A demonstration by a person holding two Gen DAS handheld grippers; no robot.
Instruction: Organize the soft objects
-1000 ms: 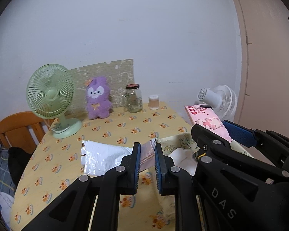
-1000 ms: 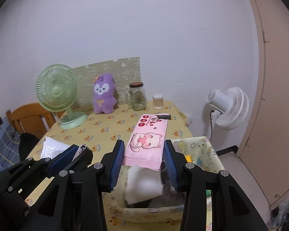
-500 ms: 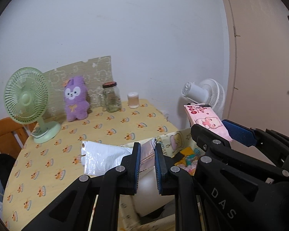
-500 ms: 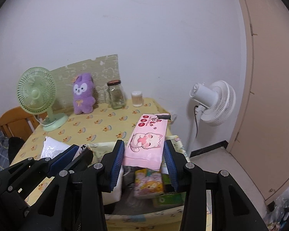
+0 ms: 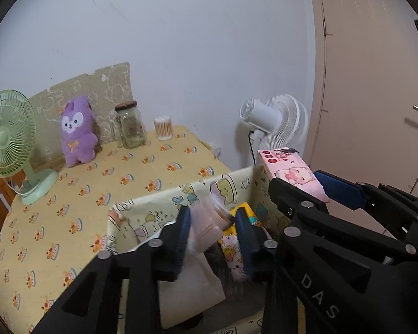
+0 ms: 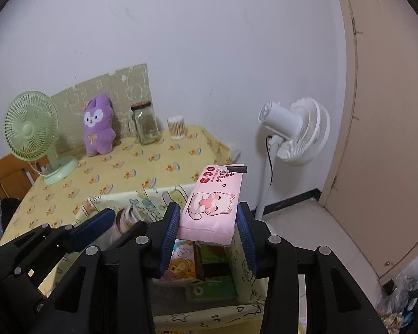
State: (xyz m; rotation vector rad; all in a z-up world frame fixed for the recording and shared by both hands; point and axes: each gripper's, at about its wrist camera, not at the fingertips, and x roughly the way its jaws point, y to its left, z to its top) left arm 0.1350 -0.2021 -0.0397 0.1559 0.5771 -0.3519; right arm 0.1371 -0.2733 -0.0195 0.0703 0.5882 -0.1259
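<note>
Hovering over fabric storage box [image 6: 164,194] at near right table edge. Right gripper [image 6: 207,222] clamping pink tissue pack [image 6: 211,208], long axis pointing far, box opening directly beneath. Left gripper [image 5: 213,229] jaws just been opening, clear bag of pinkish pads [image 5: 206,225] loose between them, slipping down into box. Both grippers tilting downward, side by side.

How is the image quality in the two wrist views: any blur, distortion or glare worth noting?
Left wrist view: strong fisheye bowing of the door frame, dark vignette corners; the plastic bag between the left gripper jaws is smeared, table items sharp. Right wrist view: same bowing, soft even light, no glare; pink tissue pack crisp.
</note>
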